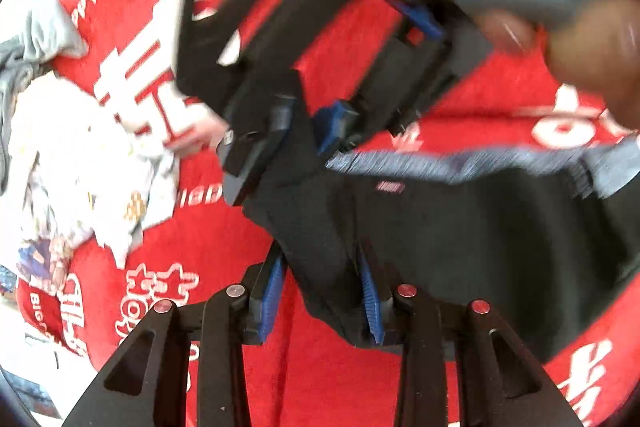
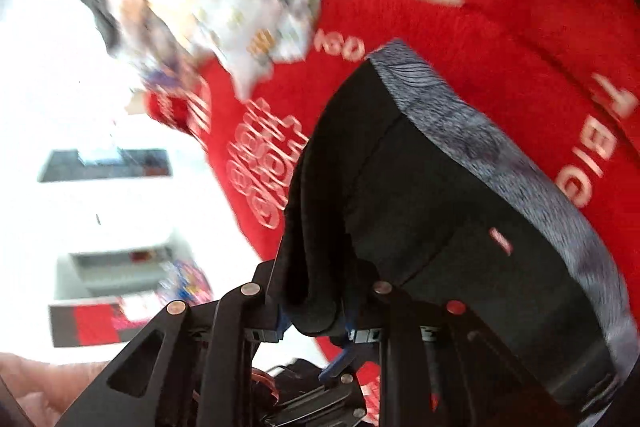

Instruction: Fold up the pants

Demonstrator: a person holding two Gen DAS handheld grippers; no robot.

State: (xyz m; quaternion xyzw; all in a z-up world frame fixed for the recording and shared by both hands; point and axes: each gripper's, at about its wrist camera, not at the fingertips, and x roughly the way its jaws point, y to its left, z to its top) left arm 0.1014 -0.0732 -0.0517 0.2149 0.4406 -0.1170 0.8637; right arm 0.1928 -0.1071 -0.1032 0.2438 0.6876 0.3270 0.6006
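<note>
The black pants (image 1: 460, 227) with a grey waistband (image 1: 420, 163) hang lifted over a red printed blanket (image 1: 208, 239). My left gripper (image 1: 320, 291) is shut on a fold of the black cloth. My right gripper (image 1: 308, 123) shows in the left wrist view just above, also clamped on the pants' edge. In the right wrist view the right gripper (image 2: 312, 307) grips a rolled black edge of the pants (image 2: 440, 227), the waistband (image 2: 500, 155) curving to the right. Both views are motion-blurred.
A crumpled white patterned garment (image 1: 80, 179) and a grey garment (image 1: 36, 39) lie at the blanket's left edge. The white garment also shows in the right wrist view (image 2: 224, 3). A white floor (image 2: 60, 87) with boxes lies beyond the blanket.
</note>
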